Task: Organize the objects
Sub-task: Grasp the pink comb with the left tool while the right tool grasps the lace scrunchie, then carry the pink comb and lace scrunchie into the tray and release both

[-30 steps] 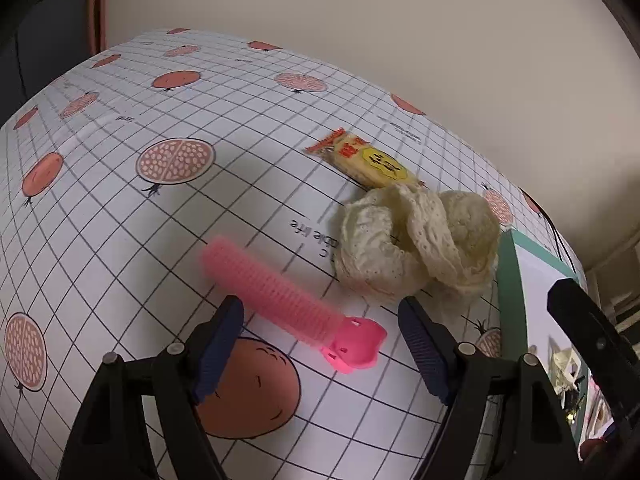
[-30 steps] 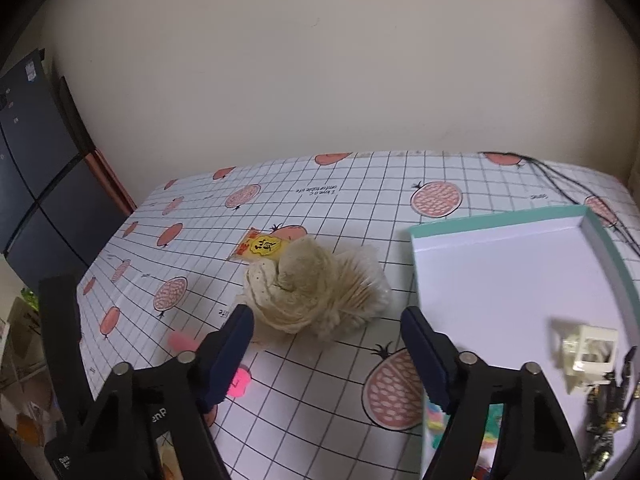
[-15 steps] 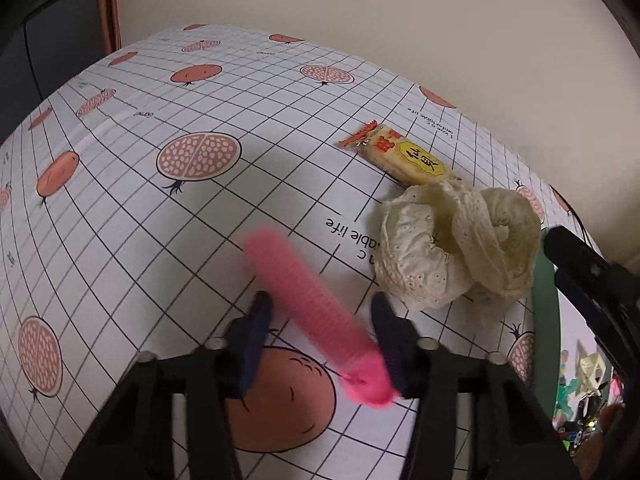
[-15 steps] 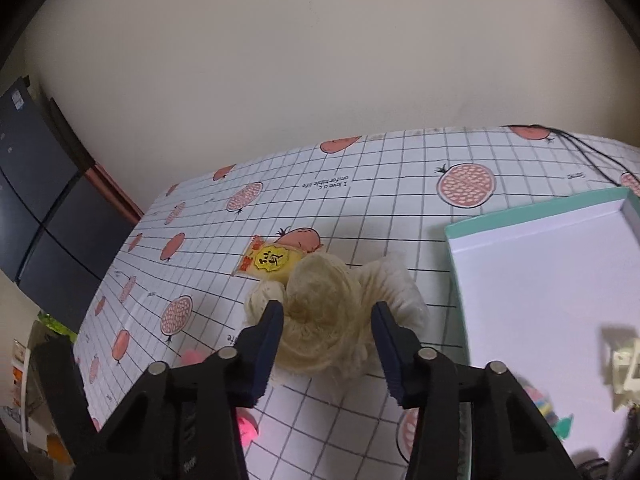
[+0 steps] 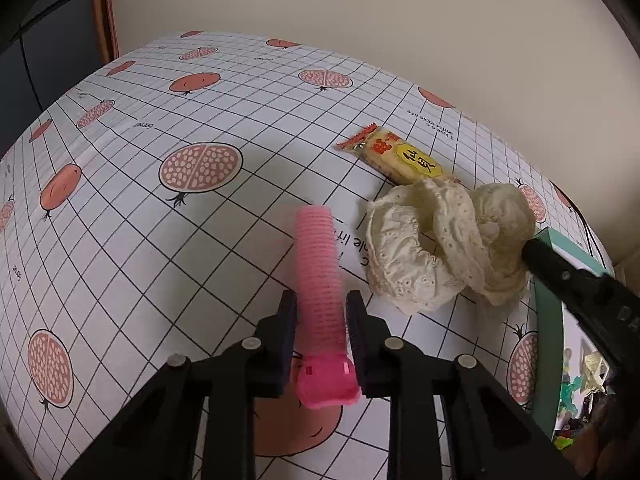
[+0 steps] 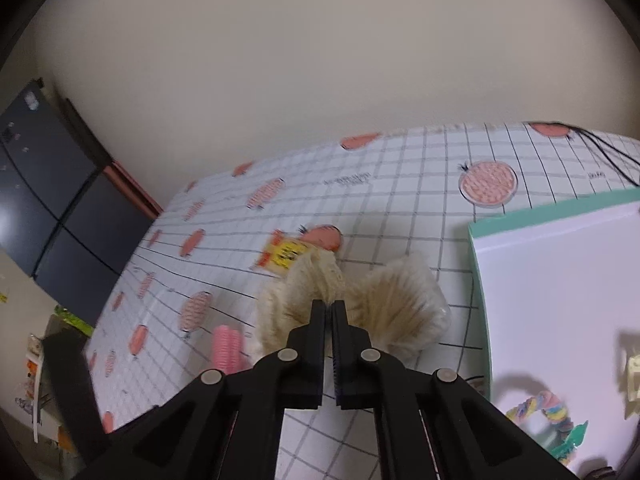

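A pink hair roller (image 5: 316,248) with a pink clip end lies on the pomegranate-print tablecloth (image 5: 168,240). My left gripper (image 5: 320,300) has it between its closing jaws, and both pads touch its sides. A cream lace scrunchie (image 5: 432,240) is bunched to the roller's right. My right gripper (image 6: 329,308) is shut on a fold of the scrunchie (image 6: 396,300), and its black finger (image 5: 536,252) reaches the cloth from the right. The roller (image 6: 226,346) also shows at the lower left of the right wrist view.
A yellow snack packet (image 5: 400,156) lies just behind the scrunchie. A teal-rimmed white box (image 6: 476,264) stands to the right and holds a colourful braided ring (image 6: 536,408) and a cream clip (image 6: 636,368). A dark cabinet (image 6: 48,208) stands left of the table. Cables (image 6: 600,148) run at far right.
Both grippers' jaws went from wide apart to closed, the left onto the pink roller, which swung in line with the fingers. The right moved in to the scrunchie and pinched it.
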`<state>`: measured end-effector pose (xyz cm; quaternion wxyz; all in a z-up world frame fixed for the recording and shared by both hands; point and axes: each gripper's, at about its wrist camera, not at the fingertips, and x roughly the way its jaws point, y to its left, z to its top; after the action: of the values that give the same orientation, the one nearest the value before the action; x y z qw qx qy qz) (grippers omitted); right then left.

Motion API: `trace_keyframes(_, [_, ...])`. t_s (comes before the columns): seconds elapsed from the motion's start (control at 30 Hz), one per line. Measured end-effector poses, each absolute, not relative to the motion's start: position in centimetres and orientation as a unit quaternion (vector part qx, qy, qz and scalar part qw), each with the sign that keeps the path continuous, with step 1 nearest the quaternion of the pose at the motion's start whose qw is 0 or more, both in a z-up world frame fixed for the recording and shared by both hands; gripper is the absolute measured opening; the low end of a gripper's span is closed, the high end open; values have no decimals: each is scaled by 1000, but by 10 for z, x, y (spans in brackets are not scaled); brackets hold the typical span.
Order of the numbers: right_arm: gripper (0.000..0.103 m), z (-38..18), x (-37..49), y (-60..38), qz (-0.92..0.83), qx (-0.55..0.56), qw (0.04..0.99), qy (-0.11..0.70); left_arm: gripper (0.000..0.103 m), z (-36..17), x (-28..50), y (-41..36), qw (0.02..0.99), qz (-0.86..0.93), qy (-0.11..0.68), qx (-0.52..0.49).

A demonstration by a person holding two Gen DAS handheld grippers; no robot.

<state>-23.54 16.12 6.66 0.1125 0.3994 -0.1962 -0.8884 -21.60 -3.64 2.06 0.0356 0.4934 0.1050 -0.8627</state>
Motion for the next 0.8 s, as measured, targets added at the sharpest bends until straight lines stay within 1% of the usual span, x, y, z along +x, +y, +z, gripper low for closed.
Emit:
trace_keyframes(0.2, [3, 96, -223, 169, -896, 365, 135, -214, 25, 28, -212, -41, 35, -867, 104, 487])
trace_keyframes(0.43, [3, 123, -211, 194, -903, 329, 139, -240, 25, 47, -206, -38, 31, -880, 97, 464])
trace_keyframes(0.57, [3, 133, -204, 216, -908, 314, 125, -246, 25, 55, -206, -27, 19, -886, 88, 455])
trace_keyframes(0.8, [3, 133, -192, 260, -912, 306, 87, -257, 25, 68, -200, 10, -14, -896, 61, 441])
